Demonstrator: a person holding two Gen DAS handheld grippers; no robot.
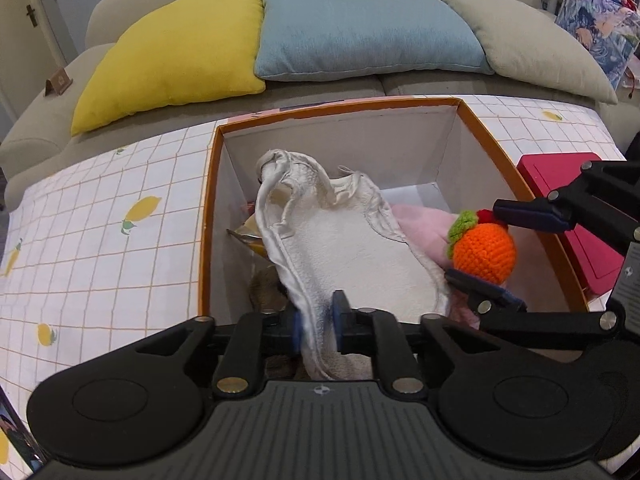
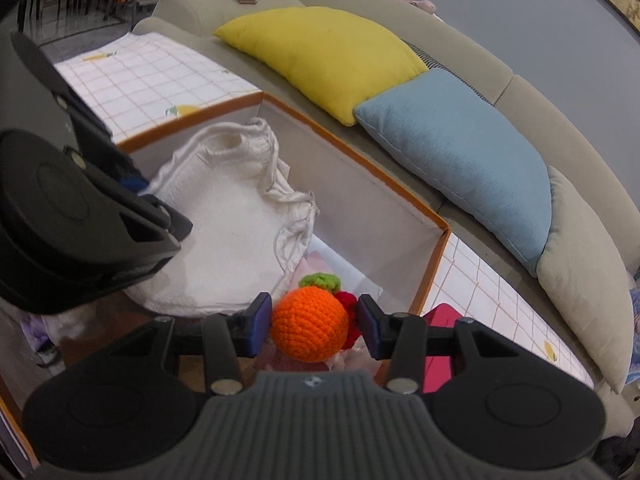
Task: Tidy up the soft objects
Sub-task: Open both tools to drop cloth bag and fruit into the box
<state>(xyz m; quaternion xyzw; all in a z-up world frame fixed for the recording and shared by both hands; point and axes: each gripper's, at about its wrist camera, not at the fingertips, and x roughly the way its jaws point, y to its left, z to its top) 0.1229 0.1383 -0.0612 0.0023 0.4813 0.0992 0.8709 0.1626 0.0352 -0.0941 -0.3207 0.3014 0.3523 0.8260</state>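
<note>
The white cloth (image 1: 352,248) lies in the orange-edged box (image 1: 208,200). Your left gripper (image 1: 318,324) has it between jaws only a little apart. Your right gripper (image 2: 314,326) squeezes the orange knitted fruit (image 2: 308,328) over the box, jaws about half open.

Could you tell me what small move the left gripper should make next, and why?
Probably open the left gripper wider and lift away. The white cloth already lies draped inside the orange-rimmed box, and its edge sits between the fingers with a gap showing beside it. Meanwhile the right gripper holds the crocheted orange over the same box.
</note>
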